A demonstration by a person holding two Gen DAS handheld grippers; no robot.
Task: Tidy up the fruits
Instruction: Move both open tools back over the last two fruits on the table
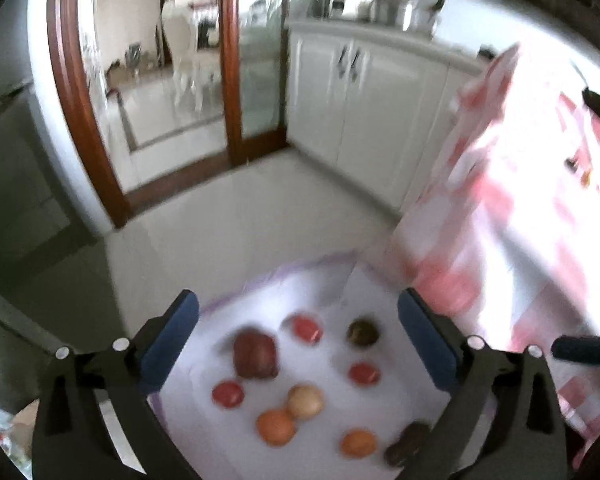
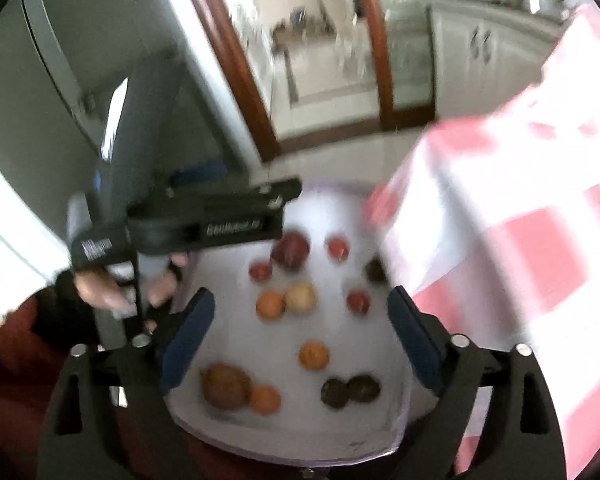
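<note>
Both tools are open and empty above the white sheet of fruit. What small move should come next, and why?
Probably lower one tool toward a single fruit. The left tool and right tool both stand wide open, holding nothing, well above the white sheet. The orange lying alone mid-sheet looks easiest, since no other fruit touches it.
</note>
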